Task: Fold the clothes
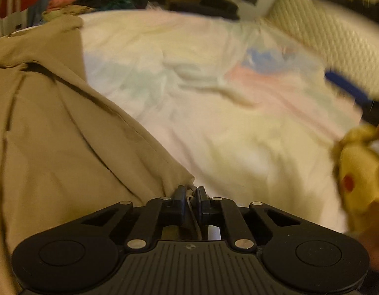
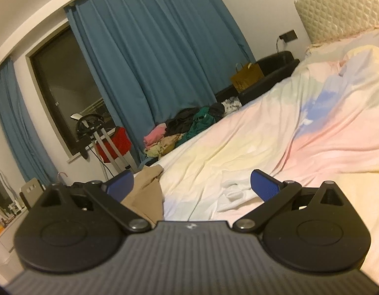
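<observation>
Gripping: left gripper (image 1: pixel 190 191) has its black fingers pinched together on a corner of the tan garment (image 1: pixel 54 127); a thin pale cord or seam shows in the slit between them.
Right gripper: (image 2: pixel 192 184) spread wide, blue ribbed pads (image 2: pixel 265 185) well apart, nothing between them; it hangs above the bedsheet (image 2: pixel 263 135).
Garment location: smooth, matte tan cloth, creased in long diagonal folds, lying over the left part of the bed in the left wrist view; in the right wrist view only a small bunched piece shows just behind the left pad.
Hidden: most of the garment runs off the left and bottom edges of the frame, so its type cannot be told.
Blur: left wrist view is motion-smeared; the yellow thing (image 1: pixel 354 172) with a red spot at the right edge is cut off and unidentifiable.
Bedsheet: soft, wrinkled, pastel patches of pink, yellow, blue.
Headboard: (image 2: pixel 337 7) cream, quilted diamond pattern, partly cropped.
Clothes pile: (image 2: pixel 187 125) pink, black, green items heaped at the far bed edge.
Curtain: (image 2: pixel 145 49) teal, vertical pleats.
</observation>
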Demonstrator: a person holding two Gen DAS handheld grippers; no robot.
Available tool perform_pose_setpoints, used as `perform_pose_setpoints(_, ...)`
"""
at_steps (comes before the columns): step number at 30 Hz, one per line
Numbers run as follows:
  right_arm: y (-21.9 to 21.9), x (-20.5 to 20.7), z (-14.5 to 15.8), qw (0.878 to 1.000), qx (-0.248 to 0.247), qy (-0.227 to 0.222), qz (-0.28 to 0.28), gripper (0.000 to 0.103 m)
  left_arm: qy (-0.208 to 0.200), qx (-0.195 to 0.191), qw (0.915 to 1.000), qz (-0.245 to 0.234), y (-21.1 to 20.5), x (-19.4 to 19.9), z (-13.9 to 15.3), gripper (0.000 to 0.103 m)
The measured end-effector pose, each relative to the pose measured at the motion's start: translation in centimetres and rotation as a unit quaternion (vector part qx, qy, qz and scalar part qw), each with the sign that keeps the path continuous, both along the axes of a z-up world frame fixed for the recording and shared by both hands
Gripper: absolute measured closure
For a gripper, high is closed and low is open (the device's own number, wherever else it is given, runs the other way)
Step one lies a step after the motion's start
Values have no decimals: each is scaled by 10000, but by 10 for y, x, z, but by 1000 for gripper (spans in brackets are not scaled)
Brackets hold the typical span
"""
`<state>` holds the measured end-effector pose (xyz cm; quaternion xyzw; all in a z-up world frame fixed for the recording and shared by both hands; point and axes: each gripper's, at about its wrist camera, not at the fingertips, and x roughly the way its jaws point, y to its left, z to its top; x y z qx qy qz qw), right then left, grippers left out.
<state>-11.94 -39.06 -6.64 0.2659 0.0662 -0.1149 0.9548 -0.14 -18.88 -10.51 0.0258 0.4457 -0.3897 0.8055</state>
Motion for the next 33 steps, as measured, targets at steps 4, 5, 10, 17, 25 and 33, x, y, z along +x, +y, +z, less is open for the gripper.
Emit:
perform_pose_setpoints(4, 4, -5, 2, 9999, -11, -148, 67, 0, 254, -592, 9972, 392, 51, 8, 36, 93)
perform_pose_setpoints(5, 5, -6, 3, 9998, -14, -185, 84, 0, 329, -731, 9954, 518, 66, 9, 42, 93)
perform_pose_setpoints(10, 12, -2, 3, 9998, -23, -76, 199, 0, 817, -1239, 9822, 1155, 143, 14, 56, 93)
perform_pose_setpoints(17, 35, 17, -5, 9966, -44, 527, 634, 0, 1294, -1094, 9697, 1761, 191, 23, 23, 94)
perform_pose_setpoints(25, 62, 36, -16, 9876, -88, 1115, 1098, 0, 1474, -1237, 9670, 1670, 197, 26, 3, 83)
perform_pose_setpoints(33, 80, 58, -16, 9798, -164, 1209, 1585, 0, 1825, -1457, 9534, 1913, 191, 37, -19, 57)
